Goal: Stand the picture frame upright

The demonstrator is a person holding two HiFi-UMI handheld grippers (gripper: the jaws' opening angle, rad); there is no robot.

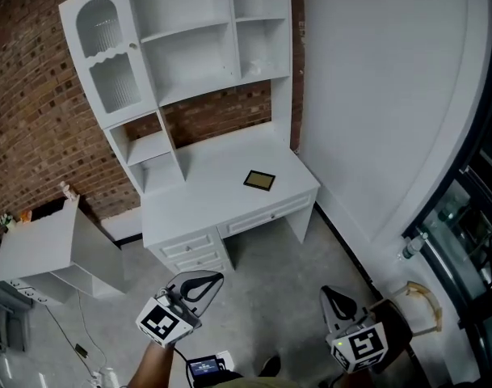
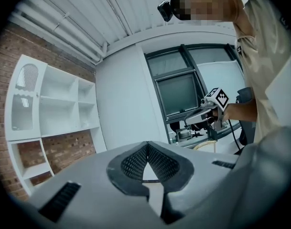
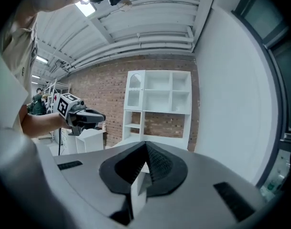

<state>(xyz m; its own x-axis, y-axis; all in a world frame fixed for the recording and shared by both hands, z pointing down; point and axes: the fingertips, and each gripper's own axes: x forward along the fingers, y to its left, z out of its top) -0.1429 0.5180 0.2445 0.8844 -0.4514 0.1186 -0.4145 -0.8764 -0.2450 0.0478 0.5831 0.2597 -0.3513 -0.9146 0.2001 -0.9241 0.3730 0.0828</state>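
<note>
Findings, largest item first. The brick wall (image 1: 35, 128) and a plain white wall (image 1: 375, 95) met in a corner, and the white desk (image 1: 205, 196) with its shelved hutch (image 1: 189, 47) stood in that corner. A low white cabinet (image 1: 44, 249) stood on the floor at the left, well apart from the desk and, in my judgement, no part of the job.

I held the left tongs (image 1: 213, 280) and the right tongs (image 1: 326, 291) low over the floor, well short of the desk's front edge. Each gripper view showed its jaws clenched tip to tip with nothing between them. I judged this a carrying posture for the approach, since there was nothing yet within reach to grasp. Both pairs would need releasing before any contact.

The picture frame (image 1: 259, 180) lay flat on the desk's right half, face up, near the front edge and apart from the hutch. It lay in the open with bare surface on every side, which I judged favourable for getting a jaw under one edge. The task was not begun.
</note>
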